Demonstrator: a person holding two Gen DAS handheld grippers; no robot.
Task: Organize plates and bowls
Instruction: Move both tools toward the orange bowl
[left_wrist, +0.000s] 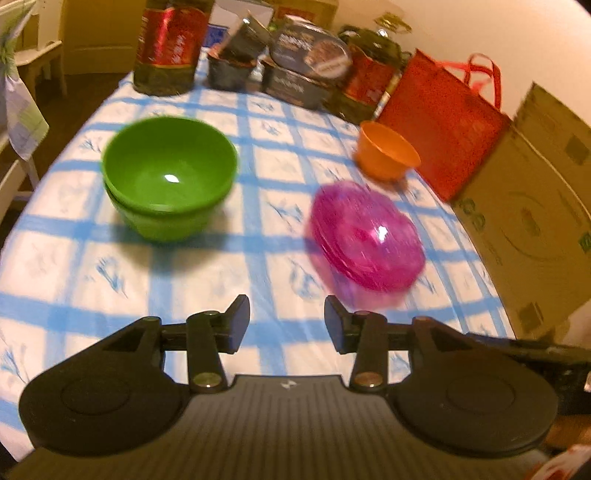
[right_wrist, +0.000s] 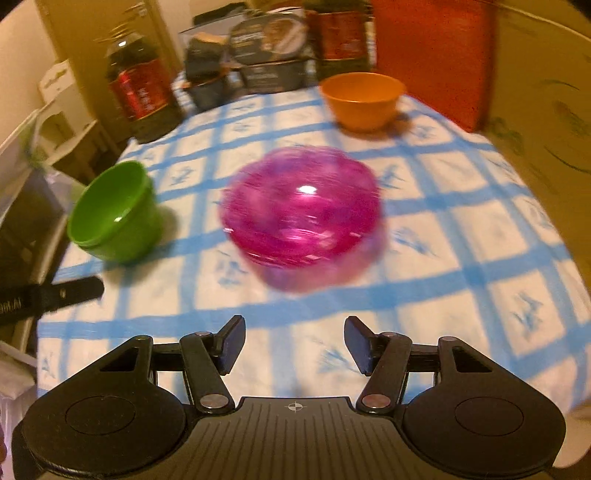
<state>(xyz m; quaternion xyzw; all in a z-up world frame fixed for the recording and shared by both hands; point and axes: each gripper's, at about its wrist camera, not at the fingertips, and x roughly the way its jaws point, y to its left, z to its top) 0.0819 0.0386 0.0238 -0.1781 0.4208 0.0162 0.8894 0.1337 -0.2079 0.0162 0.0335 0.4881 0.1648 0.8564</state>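
Observation:
Two nested green bowls (left_wrist: 170, 177) sit on the blue-checked tablecloth (left_wrist: 74, 258), left of a stack of translucent pink plates (left_wrist: 367, 236). An orange bowl (left_wrist: 386, 151) stands farther back on the right. My left gripper (left_wrist: 287, 321) is open and empty, above the cloth, short of the pink plates. In the right wrist view the pink plates (right_wrist: 301, 206) lie straight ahead, the green bowls (right_wrist: 114, 218) at the left, the orange bowl (right_wrist: 364, 98) at the back. My right gripper (right_wrist: 294, 341) is open and empty, short of the plates.
Dark tins, boxes and a red-labelled jar (left_wrist: 168, 44) crowd the table's far end. A red bag (left_wrist: 441, 122) and a cardboard box (left_wrist: 532, 206) stand along the right side. The other gripper's finger (right_wrist: 51, 297) pokes in at the left of the right wrist view.

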